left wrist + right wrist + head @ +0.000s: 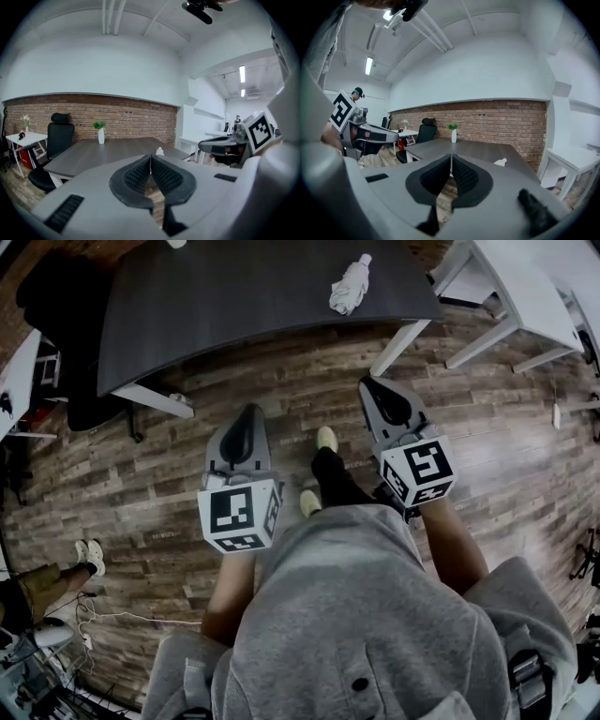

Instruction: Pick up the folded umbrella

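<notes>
From where I stand, the step in hand looks like the approach. A stretch of brown wood-plank floor (281, 399) lies between the person and the long dark grey table (234, 306), so the reach has not begun. The small white folded fabric umbrella (351, 285) lies on its side on that tabletop, close to the near edge and towards the right-hand corner, above the slanted white table leg (401, 346). It has nothing else around it.

To do this well, I would close in on that corner first. The right side has the shorter line to the umbrella. The jaws should part well before they arrive. Bringing them across the bundle's narrower width, rather than along its length, should help it seat between the pads. The loose cloth looks soft and may bunch, so a grip near the middle seems safer than one at the tip.

The person, in a grey hooded sweatshirt (356, 615), holds both bare forearms forward at about waist level, elbows tucked. The left gripper (246, 418) and right gripper (375, 388) sit side by side, well apart, both aimed towards the table and tipped slightly down. The ribbed black pads of each gripper are pressed together, with nothing between them.
</notes>
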A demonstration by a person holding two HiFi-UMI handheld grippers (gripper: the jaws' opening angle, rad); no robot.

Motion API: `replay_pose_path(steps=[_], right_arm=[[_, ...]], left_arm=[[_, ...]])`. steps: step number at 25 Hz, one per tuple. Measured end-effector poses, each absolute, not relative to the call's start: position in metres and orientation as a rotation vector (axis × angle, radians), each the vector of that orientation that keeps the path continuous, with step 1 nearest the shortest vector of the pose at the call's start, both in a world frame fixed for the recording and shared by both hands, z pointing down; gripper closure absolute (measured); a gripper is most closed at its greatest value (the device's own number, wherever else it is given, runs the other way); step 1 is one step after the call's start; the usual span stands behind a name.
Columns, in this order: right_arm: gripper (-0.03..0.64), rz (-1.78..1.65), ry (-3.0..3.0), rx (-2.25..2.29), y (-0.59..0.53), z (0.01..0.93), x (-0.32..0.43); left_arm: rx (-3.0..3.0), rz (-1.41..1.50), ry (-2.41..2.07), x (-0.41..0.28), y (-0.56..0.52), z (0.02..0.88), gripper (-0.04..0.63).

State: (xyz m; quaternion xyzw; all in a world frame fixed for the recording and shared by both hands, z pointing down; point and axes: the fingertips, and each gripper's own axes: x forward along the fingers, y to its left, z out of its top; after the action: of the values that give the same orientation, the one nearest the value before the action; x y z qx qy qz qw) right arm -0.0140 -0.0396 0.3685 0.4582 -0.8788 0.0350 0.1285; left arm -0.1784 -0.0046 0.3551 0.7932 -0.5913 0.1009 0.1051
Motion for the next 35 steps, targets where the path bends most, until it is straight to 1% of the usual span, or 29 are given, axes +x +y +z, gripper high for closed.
replay_pose_path(steps=[3, 13, 21, 35], right_arm=[[0.592, 0.016, -2.524, 1.29, -0.061, 0.368, -0.004], [0.592, -0.067, -2.482, 1.217, -0.155, 0.361, 0.023], [0.592, 0.047, -2.478, 1.262, -0.208, 0.376, 0.029], [0.592, 0.145, -2.501, 1.279, -0.263, 0.39, 0.047]], left_arm=[[2.34, 0.304, -1.74, -0.175, -0.027, 0.356, 0.581], [2.344, 0.335, -1.723, -0.162, -0.112, 0.356, 0.581], [2.332, 0.346, -1.72, -0.151, -0.168, 0.358, 0.581], [2.339, 0.398, -1.723, -0.121, -0.224, 0.353, 0.581]])
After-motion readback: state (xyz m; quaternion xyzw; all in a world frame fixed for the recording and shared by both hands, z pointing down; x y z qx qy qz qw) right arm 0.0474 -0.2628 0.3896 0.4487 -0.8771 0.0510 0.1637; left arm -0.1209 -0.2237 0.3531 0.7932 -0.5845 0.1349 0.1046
